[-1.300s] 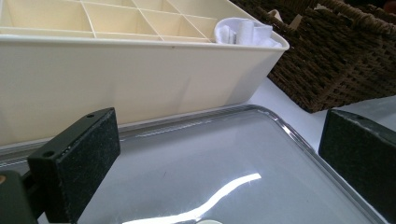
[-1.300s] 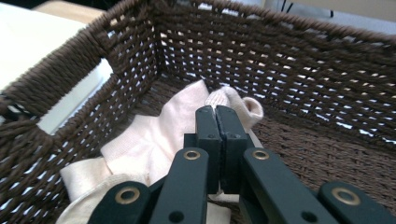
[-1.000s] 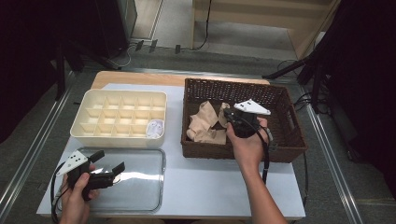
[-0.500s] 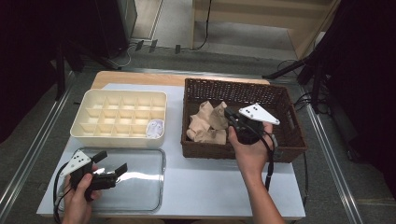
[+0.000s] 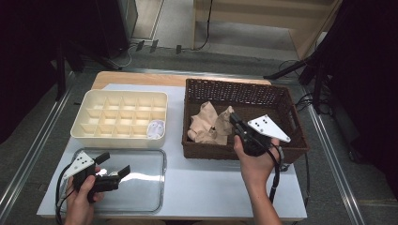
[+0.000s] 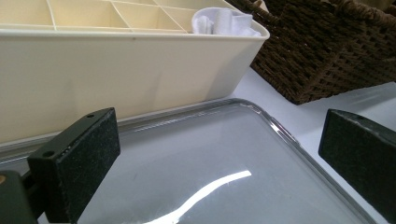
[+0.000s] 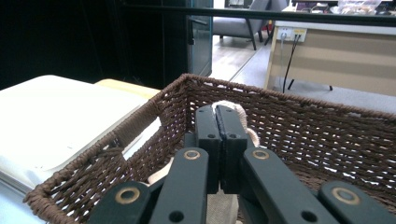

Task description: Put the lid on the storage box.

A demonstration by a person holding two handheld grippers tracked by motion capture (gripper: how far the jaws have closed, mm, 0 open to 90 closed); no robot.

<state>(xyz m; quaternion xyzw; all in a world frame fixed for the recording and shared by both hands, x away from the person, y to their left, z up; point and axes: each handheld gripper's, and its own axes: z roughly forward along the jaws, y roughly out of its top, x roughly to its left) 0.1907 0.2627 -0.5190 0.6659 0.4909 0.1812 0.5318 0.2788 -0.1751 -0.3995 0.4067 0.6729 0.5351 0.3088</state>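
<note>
Tongs first, high view: right tongs [image 5: 234, 123] sat pressed together at the beige cloth [image 5: 209, 124] in the wicker basket [image 5: 244, 90], centre right of the frame, seemingly pinching a fold to lift it. Left tongs [image 5: 114, 165], lower left, waited spread above the clear tray [image 5: 150, 187], likely the drop spot. Left gripper view: both black jaws wide apart, white rolled cloth [image 6: 224, 22] tucked in the cream divider box [image 6: 116, 70], top centre. Right gripper view: jaws clamped shut, cloth peeking just behind them. No readable writing anywhere.
</note>
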